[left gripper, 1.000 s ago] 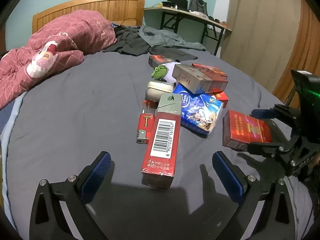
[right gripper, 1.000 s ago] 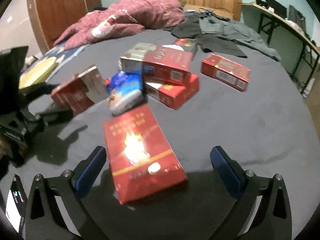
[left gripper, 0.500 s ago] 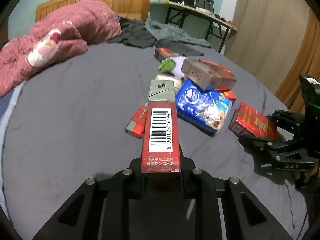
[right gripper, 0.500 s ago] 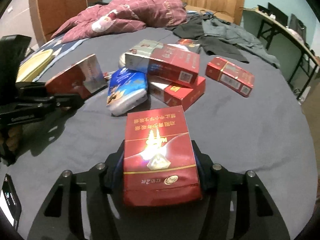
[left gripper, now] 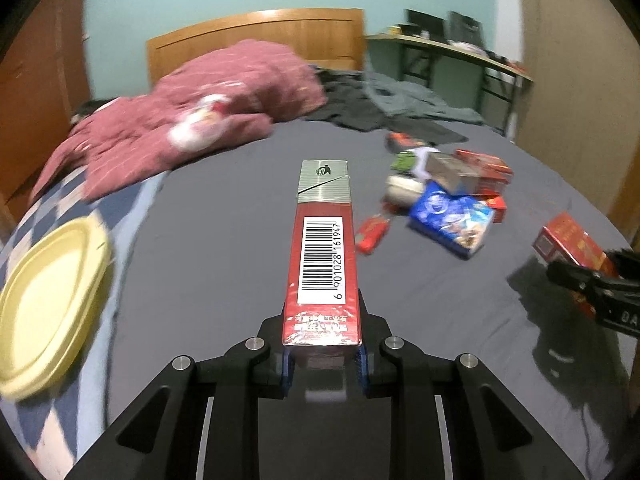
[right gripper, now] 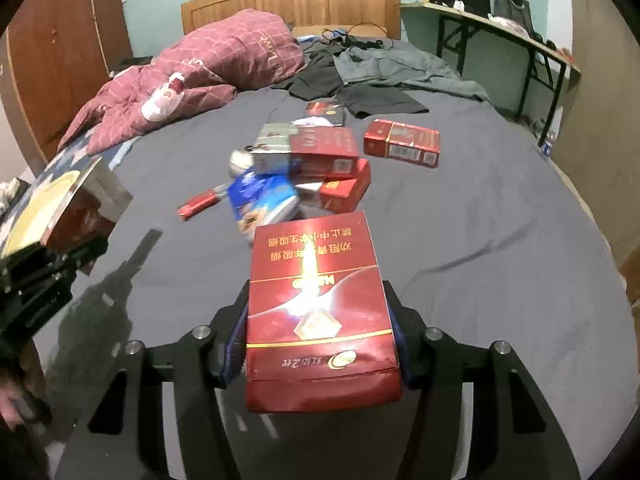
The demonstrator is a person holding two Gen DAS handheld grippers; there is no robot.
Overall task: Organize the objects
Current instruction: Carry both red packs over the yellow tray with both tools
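Left tongs [left gripper: 322, 354] clenched on barcode carton [left gripper: 322, 256], right tongs [right gripper: 316, 354] on red pack [right gripper: 316, 312]; light, crushable, gripped lower centre.

Printed marks on the two boxes you hold

The long red carton [left gripper: 323, 256] in your left gripper [left gripper: 322, 360] shows a barcode reading 6 901028 161947 and, on its far silver end, a bin sign. The red box [right gripper: 318, 312] in your right gripper [right gripper: 318, 354] carries gold Chinese characters, upside down to you. "Love" is stitched on the pink quilt [right gripper: 224, 60] far ahead.
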